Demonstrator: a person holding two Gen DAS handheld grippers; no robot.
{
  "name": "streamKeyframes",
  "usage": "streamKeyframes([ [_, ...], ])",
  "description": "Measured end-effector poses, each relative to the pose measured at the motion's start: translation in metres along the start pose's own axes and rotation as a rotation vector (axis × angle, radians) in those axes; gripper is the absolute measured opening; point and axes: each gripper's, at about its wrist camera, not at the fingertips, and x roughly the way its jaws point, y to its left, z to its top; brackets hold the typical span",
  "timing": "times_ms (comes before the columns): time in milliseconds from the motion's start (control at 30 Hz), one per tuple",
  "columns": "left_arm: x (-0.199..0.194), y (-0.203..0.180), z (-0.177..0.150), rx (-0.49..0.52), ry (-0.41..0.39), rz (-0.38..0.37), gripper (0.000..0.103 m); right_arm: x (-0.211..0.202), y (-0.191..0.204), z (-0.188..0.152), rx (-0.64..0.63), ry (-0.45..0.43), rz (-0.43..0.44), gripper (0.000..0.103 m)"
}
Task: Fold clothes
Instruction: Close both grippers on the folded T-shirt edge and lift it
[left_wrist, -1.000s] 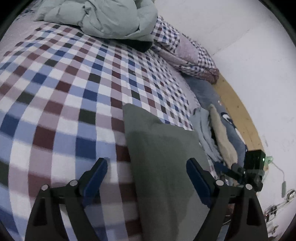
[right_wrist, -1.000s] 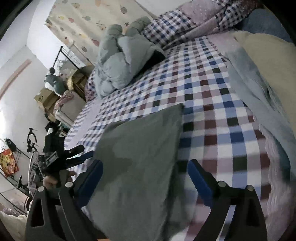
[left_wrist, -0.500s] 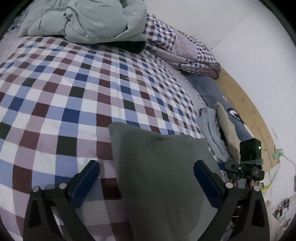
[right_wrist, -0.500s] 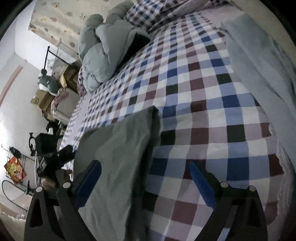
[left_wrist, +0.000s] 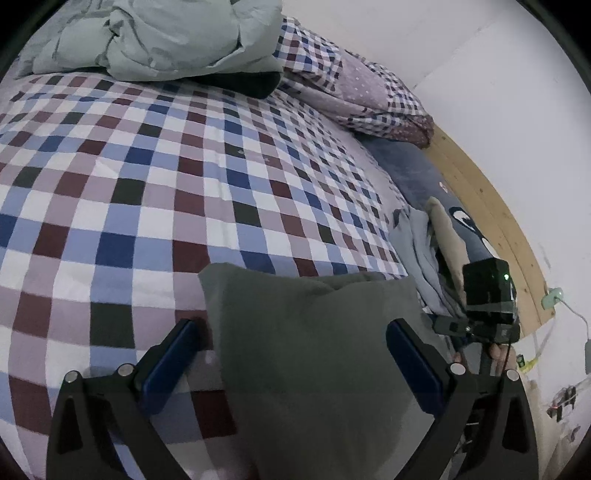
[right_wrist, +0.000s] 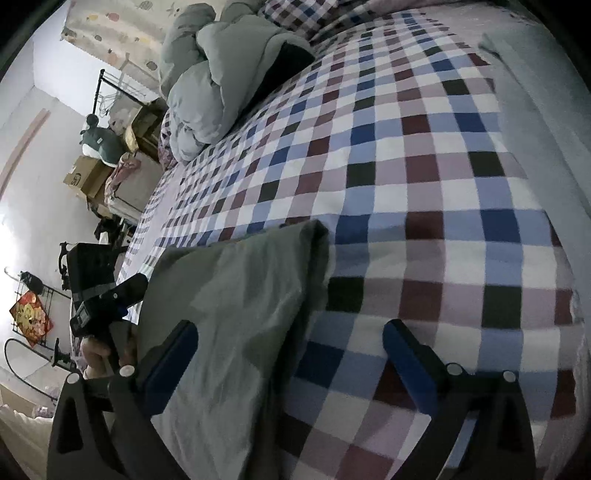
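A fold looks just laid. Left gripper (left_wrist: 291, 354) gapes; right gripper (right_wrist: 290, 354) is opening, clear of the garment (left_wrist: 317, 362). Next: grab its twelve o'clock edge.

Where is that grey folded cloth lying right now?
The grey cloth lies flat on the checked bedspread at the bed's near edge, between both open grippers, left of the pale-blue clothes pile.

You have a checked bedspread (left_wrist: 147, 184) across the bed, with a pale rumpled duvet (left_wrist: 159, 33) heaped at its far end beside a checked pillow (left_wrist: 354, 92). A wooden bed frame (left_wrist: 491, 221) meets the white wall. Cardboard boxes (right_wrist: 85, 177) sit beyond the bed.
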Motion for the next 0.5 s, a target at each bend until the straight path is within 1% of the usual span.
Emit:
streamKeyframes([
  [67, 0.002, -0.001, 0.002, 0.009, 0.007, -0.005, 0.102, 0.007, 0.000, 0.005, -0.005, 0.008, 0.007, 0.103],
  [233, 0.008, 0.000, 0.007, 0.025, 0.030, -0.046, 0.102, 0.021, 0.001, 0.015, -0.028, 0.026, 0.031, 0.103],
  [367, 0.013, 0.001, 0.012, 0.033, 0.051, -0.084, 0.102, 0.032, 0.001, 0.025, -0.045, 0.055, 0.070, 0.103],
  [500, 0.012, 0.001, 0.012, 0.037, 0.054, -0.106, 0.102, 0.042, 0.001, 0.031, -0.058, 0.075, 0.114, 0.103],
])
